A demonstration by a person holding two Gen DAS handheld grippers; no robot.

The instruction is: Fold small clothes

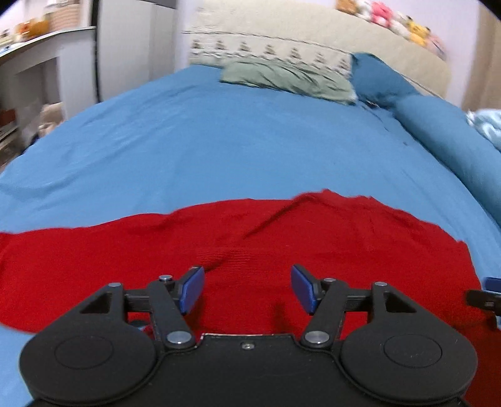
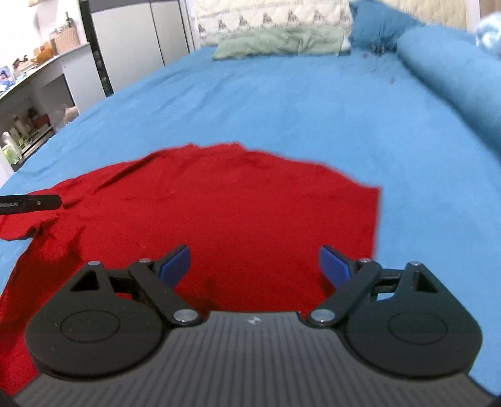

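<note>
A red knitted garment (image 1: 281,238) lies spread on the blue bed sheet (image 1: 219,141). It also shows in the right wrist view (image 2: 219,203). My left gripper (image 1: 247,288) is open and empty, just above the near part of the garment, with a small raised fold in front of its left finger. My right gripper (image 2: 253,266) is open and empty above the garment's near right part. The right gripper's finger (image 1: 483,296) shows at the right edge of the left wrist view. The left gripper's finger (image 2: 31,202) shows at the left edge of the right wrist view.
A green pillow (image 1: 288,78) and a patterned cream cushion (image 1: 269,47) lie at the bed's head. A blue bolster (image 1: 454,141) runs along the right side. Shelves with clutter (image 2: 25,125) stand off the bed's left edge. Plush toys (image 1: 394,18) sit on the headboard.
</note>
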